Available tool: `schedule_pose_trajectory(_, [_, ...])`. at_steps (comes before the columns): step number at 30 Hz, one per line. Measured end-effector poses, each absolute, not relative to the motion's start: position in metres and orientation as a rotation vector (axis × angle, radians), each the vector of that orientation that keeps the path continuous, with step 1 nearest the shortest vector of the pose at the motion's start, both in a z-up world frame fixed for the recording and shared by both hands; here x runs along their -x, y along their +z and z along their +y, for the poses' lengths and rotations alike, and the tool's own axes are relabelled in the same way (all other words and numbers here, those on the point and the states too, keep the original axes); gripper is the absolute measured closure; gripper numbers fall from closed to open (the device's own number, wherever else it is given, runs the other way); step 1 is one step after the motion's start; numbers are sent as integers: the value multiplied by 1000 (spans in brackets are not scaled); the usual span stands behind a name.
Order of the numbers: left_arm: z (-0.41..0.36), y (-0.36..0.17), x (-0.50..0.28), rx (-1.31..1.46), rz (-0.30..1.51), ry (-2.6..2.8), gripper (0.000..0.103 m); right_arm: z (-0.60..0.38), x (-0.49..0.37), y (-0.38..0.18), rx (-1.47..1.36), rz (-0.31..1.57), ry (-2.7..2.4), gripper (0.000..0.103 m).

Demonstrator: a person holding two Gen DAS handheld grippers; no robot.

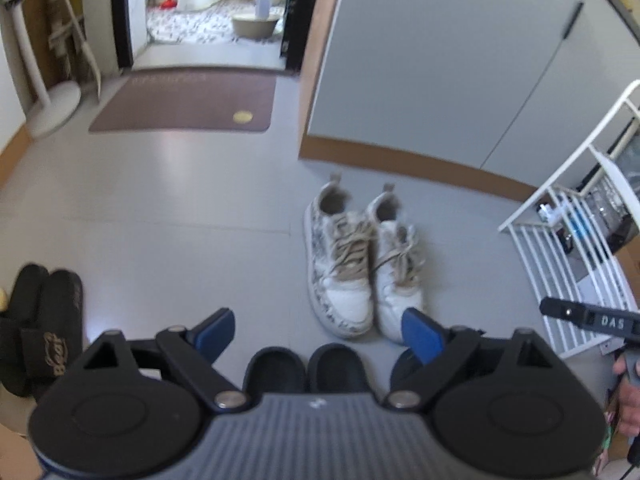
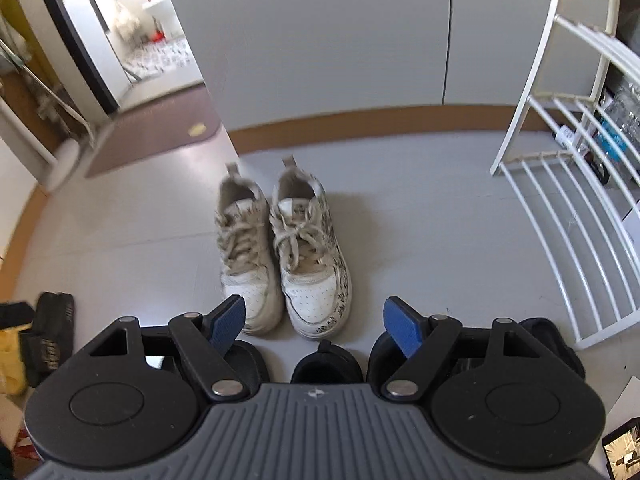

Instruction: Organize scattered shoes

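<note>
A pair of white patterned sneakers point(image 1: 360, 264) point(image 2: 284, 256) with beige laces stands side by side on the grey floor, toes toward me. Just below them lie black slippers point(image 1: 304, 368) point(image 2: 326, 366), partly hidden behind the gripper bodies. Another black pair of slides point(image 1: 40, 320) point(image 2: 50, 336) rests at the left edge. My left gripper point(image 1: 316, 332) hangs above the floor with its blue pads wide apart and nothing between them. My right gripper point(image 2: 314, 326) is likewise open and empty; part of it shows at the right in the left wrist view point(image 1: 588, 320).
A white slatted rack point(image 1: 576, 248) point(image 2: 568, 216) stands at the right. A grey cabinet point(image 1: 440, 60) with a brown baseboard backs the sneakers. A brown doormat point(image 1: 184, 100) lies before a bathroom doorway. A fan base point(image 1: 52, 108) stands far left.
</note>
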State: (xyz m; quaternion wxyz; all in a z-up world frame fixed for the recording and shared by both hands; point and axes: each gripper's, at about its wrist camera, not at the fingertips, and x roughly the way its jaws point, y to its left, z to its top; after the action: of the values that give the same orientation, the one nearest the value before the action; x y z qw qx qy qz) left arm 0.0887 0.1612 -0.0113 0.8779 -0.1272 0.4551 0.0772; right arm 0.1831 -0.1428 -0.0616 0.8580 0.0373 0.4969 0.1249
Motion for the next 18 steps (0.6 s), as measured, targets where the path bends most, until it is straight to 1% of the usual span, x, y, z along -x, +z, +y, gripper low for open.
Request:
schedule_pose_trajectory(2, [146,13,-80,234,917,142,9,-153,-172,-40,-109,1023,291,22])
schedule_pose_trajectory(5, [132,29,-73,240,896,135,8,-164,-153,-14,-133,990,320,21])
schedule_pose_trajectory(7, [125,36,-66,248,896,130,8,-170,-140,1,-142,972,330,19])
schedule_pose_trajectory(8, [119,40,-59,249,898,127,7,-174,-132,9,-150,964,333,17])
schedule_pose_trajectory(12, [104,49,-38,253,895,116,5,-185,-109,29,-144,942,332,14])
schedule_pose_trajectory(17, [77,47,-2,301,906,73,4,-198,-78,44,-118,930,290,11])
schedule_pose_trajectory(18, [75,47,-1,303,907,65,3,-201,-71,47,-125,922,276,7])
